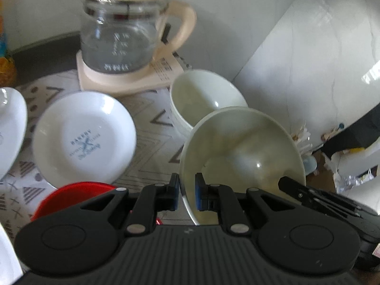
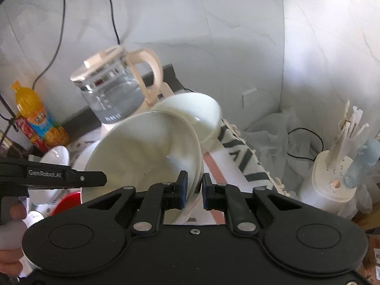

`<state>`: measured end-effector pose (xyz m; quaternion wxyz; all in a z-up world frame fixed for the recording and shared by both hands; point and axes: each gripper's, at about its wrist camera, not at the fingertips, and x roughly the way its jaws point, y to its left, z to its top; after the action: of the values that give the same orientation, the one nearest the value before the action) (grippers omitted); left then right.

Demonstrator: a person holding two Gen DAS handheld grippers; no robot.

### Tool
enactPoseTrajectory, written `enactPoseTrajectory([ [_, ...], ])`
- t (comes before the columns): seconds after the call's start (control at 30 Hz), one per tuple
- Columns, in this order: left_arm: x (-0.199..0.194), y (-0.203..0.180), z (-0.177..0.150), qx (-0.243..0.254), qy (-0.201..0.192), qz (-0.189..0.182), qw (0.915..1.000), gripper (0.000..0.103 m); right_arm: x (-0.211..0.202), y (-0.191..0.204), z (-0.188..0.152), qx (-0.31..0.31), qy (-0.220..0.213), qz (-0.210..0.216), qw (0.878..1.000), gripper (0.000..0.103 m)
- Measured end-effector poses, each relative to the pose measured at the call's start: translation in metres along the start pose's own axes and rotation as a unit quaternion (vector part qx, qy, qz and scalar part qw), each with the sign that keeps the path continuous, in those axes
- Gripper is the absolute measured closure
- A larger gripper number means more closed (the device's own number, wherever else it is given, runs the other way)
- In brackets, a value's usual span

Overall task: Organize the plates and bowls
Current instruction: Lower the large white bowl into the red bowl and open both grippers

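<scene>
A cream bowl [image 1: 242, 147] [image 2: 147, 147] hangs tilted above the patterned cloth, held from two sides. My left gripper [image 1: 186, 190] is shut on its near rim in the left wrist view. On the opposite rim my right gripper [image 2: 194, 190] is shut too; it shows as a black finger [image 1: 296, 190] at the bowl's right. A second cream bowl [image 1: 204, 95] [image 2: 197, 109] stands on the cloth just behind. A white plate [image 1: 83, 137] with blue print lies to the left, another white plate [image 1: 9, 128] at the far left, and a red dish [image 1: 71, 194] near my left gripper.
A glass kettle [image 1: 121, 28] [image 2: 114, 87] on a cream base stands at the back by the wall. An orange drink bottle [image 2: 35, 118] is at the left, a white holder with straws [image 2: 332, 178] at the right. A hand [image 2: 11, 225] holds the left gripper.
</scene>
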<state>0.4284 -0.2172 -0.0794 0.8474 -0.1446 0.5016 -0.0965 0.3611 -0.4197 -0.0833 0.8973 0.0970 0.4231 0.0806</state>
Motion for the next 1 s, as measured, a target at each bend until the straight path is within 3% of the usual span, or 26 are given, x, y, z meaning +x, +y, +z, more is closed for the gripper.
enactPoseTrajectory([
  [0.13,-0.015,0.003,0.002,-0.001,-0.012,0.009,0.9999,0.091,-0.01,0.014,0.005,-0.022,-0.02,0.001,1.0,0.09],
  [0.43,-0.039,0.019,-0.006,0.005,-0.018,0.008,0.9998,0.091,-0.026,0.04,0.0,-0.009,-0.034,0.004,0.999,0.09],
  [1.0,-0.072,0.071,-0.032,-0.016,-0.013,0.011,0.9997,0.091,-0.022,0.088,-0.035,-0.004,0.007,0.0,1.0,0.088],
])
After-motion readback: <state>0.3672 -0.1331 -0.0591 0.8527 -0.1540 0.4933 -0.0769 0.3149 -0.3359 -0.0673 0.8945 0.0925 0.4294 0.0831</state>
